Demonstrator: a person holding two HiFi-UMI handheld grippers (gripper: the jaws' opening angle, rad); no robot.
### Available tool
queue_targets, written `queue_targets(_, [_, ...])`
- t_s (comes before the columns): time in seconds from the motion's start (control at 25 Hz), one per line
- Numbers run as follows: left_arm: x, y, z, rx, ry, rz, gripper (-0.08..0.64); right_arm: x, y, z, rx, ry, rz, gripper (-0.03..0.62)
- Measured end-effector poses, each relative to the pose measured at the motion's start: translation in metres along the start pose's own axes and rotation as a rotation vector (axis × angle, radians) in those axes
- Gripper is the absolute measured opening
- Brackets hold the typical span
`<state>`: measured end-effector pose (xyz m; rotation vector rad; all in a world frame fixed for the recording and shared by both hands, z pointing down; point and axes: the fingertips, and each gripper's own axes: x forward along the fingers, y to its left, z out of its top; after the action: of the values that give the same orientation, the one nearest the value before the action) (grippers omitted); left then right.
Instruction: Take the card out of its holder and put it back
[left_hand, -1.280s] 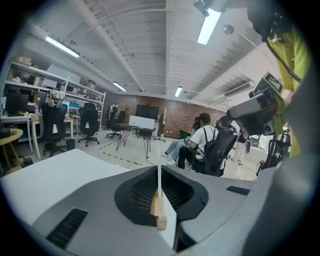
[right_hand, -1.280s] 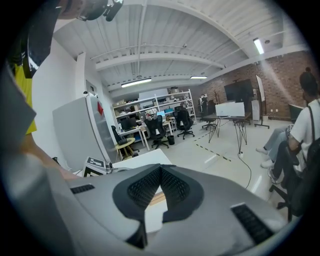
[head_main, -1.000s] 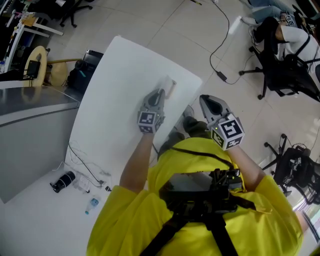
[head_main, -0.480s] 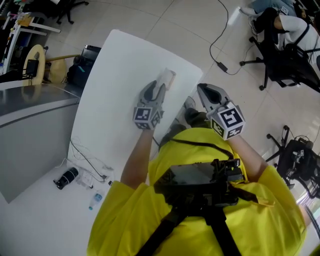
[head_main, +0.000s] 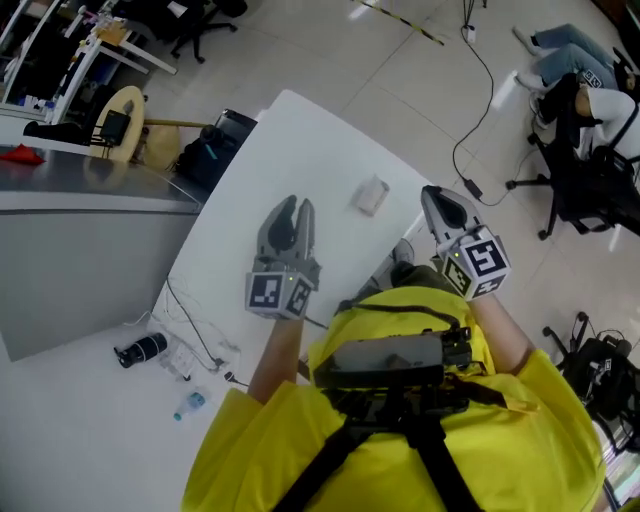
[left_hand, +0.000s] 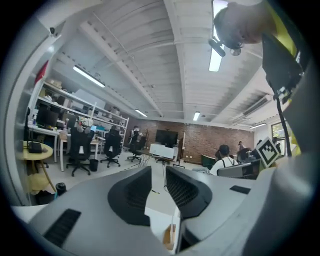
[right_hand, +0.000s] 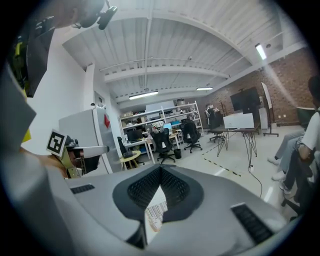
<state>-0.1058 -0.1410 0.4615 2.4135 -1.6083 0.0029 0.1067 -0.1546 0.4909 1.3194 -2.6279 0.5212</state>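
The left gripper hung over the middle of the white table. Its jaws had just been closing a little, but they stood apart, with nothing between them. The card holder lay flat near the right edge of the table, apart from both grippers. The right gripper was just beyond that edge, its jaws pressed together at the tips.

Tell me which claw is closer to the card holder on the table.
Right, slightly, judging by the head view. The right claw hangs just right of the card holder; the left claw hangs farther off on its left.
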Motion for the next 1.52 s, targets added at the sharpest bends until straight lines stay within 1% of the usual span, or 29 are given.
queue_targets(0.04, [-0.009,0.002,0.011,-0.017,-0.015,0.024,0.048,0.000,0.004,0.007,-0.004,-0.011,0.009,0.006])
queue_targets(0.08, [-0.018,0.003,0.021,-0.039,-0.035,0.037,0.015,-0.001,0.008,0.013,-0.006,-0.022,0.018,0.006])
queue_targets(0.16, [-0.035,-0.001,0.040,-0.068,-0.078,0.041,0.011,-0.004,0.017,0.025,-0.011,-0.046,0.037,0.006])
queue_targets(0.2, [-0.042,-0.005,0.048,-0.066,-0.096,0.040,0.007,-0.006,0.021,0.032,-0.014,-0.062,0.047,0.006])
queue_targets(0.28, [-0.052,-0.013,0.060,-0.028,-0.115,0.036,0.005,-0.010,0.029,0.049,-0.024,-0.100,0.066,0.006])
queue_targets(0.4, [-0.060,-0.022,0.070,0.061,-0.122,0.037,0.005,-0.019,0.041,0.071,-0.032,-0.146,0.089,0.006])
queue_targets(0.48, [-0.062,-0.021,0.068,0.086,-0.101,0.050,0.005,-0.023,0.048,0.083,-0.034,-0.172,0.104,0.005])
queue_targets(0.6, [-0.062,-0.015,0.059,0.074,-0.061,0.049,0.005,-0.025,0.057,0.090,-0.041,-0.191,0.118,0.005])
queue_targets(0.76, [-0.062,-0.016,0.050,0.081,-0.033,0.029,0.005,-0.028,0.064,0.085,-0.052,-0.188,0.118,0.005])
queue_targets(0.96, [-0.051,-0.023,0.042,0.056,0.003,0.006,0.005,-0.032,0.062,0.075,-0.038,-0.172,0.115,0.005])
queue_targets(1.12, [-0.041,-0.028,0.037,0.055,0.018,-0.027,0.005,-0.031,0.064,0.075,-0.045,-0.171,0.121,0.005])
queue_targets(1.28, [-0.037,-0.033,0.036,0.070,0.033,-0.052,0.005,-0.028,0.069,0.075,-0.059,-0.176,0.124,0.005])
queue_targets(1.4, [-0.031,-0.038,0.032,0.066,0.042,-0.068,0.005,-0.030,0.067,0.071,-0.076,-0.178,0.118,0.005])
queue_targets(1.52, [-0.028,-0.041,0.027,0.060,0.049,-0.080,0.005,-0.032,0.065,0.063,-0.070,-0.167,0.114,0.005])
